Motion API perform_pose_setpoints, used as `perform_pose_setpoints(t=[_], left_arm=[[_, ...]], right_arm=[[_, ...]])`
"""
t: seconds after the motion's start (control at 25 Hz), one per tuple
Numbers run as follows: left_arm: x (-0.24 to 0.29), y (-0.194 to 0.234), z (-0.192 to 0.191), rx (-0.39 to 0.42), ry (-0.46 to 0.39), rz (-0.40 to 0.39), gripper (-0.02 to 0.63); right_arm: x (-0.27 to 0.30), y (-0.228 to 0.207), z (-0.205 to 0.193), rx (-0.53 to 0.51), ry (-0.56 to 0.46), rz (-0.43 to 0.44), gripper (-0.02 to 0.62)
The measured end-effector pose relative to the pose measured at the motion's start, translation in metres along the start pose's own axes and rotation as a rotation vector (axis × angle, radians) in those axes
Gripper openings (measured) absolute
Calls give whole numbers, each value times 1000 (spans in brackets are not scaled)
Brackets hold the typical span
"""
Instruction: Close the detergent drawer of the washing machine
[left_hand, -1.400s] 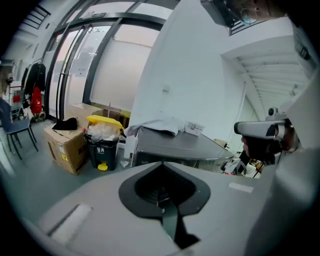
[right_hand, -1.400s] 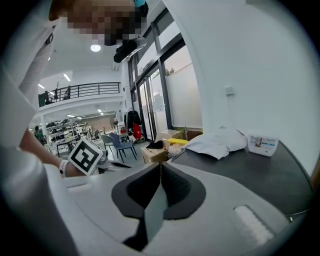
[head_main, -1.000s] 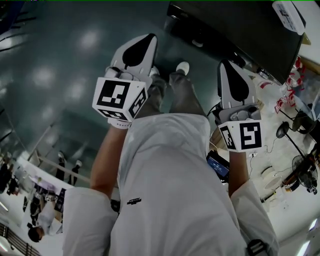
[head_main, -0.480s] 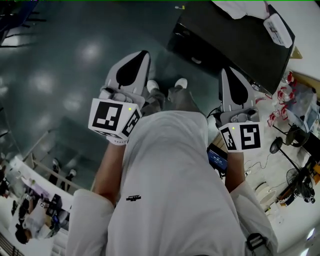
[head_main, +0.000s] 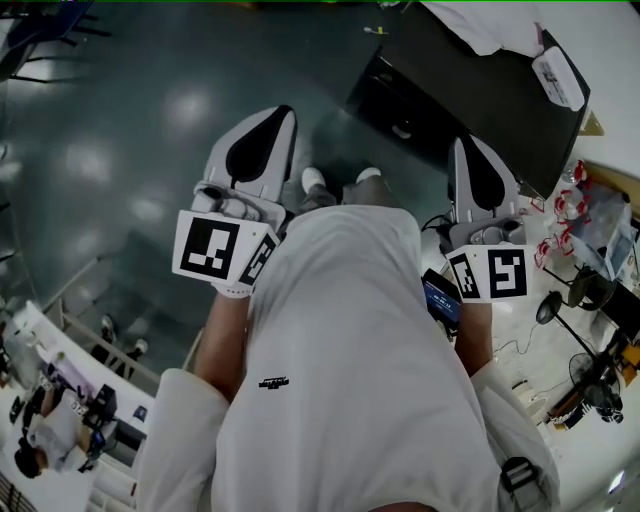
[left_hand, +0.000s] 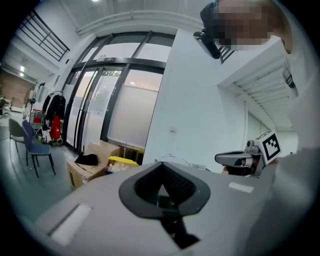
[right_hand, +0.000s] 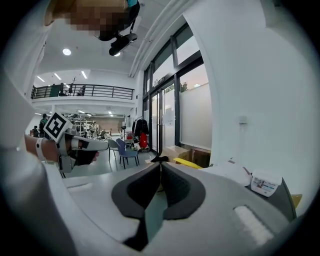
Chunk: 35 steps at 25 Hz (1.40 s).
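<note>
No washing machine or detergent drawer shows in any view. In the head view I look down on my own white-clad body, with both grippers held out in front at waist height. My left gripper (head_main: 272, 118) points away over the dark floor, its jaws closed together with nothing between them. The right gripper (head_main: 466, 148) is held the same way near a black table (head_main: 470, 90). Seen from the left gripper view, the left gripper (left_hand: 161, 165) has its pads meeting at the tip. The right gripper (right_hand: 160, 165) is likewise shut and empty in its own view.
The black table stands ahead to the right and carries a white cloth (head_main: 485, 22) and a small packet (head_main: 560, 78). My shoes (head_main: 314, 179) rest on the glossy dark floor (head_main: 120, 130). Cardboard boxes (left_hand: 92, 167) and blue chairs (left_hand: 30, 147) stand by glass doors. Cables and lamps clutter the right edge.
My head view has shifted, so more of the black table shows at the upper right. Both grippers sit slightly lower in frame and stay shut.
</note>
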<state>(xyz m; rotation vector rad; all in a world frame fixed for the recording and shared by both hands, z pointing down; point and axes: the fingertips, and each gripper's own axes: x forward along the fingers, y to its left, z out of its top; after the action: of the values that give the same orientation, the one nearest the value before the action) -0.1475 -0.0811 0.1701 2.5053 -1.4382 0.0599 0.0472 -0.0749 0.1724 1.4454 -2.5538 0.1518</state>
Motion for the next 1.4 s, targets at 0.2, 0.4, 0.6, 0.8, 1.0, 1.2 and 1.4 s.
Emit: perform_pose_setpoints(t=[0.2, 0.4, 0.6, 0.8, 1.0, 1.2, 1.4], left_arm=[[-17, 7, 0, 14, 5, 5, 18], [-28, 12, 10, -6, -32, 15, 18], [-36, 12, 19, 7, -50, -1, 18], [-37, 16, 24, 17, -56, -10, 18], [-39, 15, 24, 14, -56, -18, 18], [-41, 15, 22, 8, -56, -20, 18], [-46, 18, 20, 3, -58, -13, 18]], right_arm=[[1, 7, 8, -5, -23, -4, -8], [1, 13, 16, -22, -33, -6, -8], [-3, 20, 19, -30, -52, -23, -8], [-6, 28, 18, -25, -42, -18, -8], [-5, 36, 20, -25, -39, -9, -8], [1, 42, 22, -28, -41, 10, -8], [5, 52, 25, -50, -48, 36, -8]])
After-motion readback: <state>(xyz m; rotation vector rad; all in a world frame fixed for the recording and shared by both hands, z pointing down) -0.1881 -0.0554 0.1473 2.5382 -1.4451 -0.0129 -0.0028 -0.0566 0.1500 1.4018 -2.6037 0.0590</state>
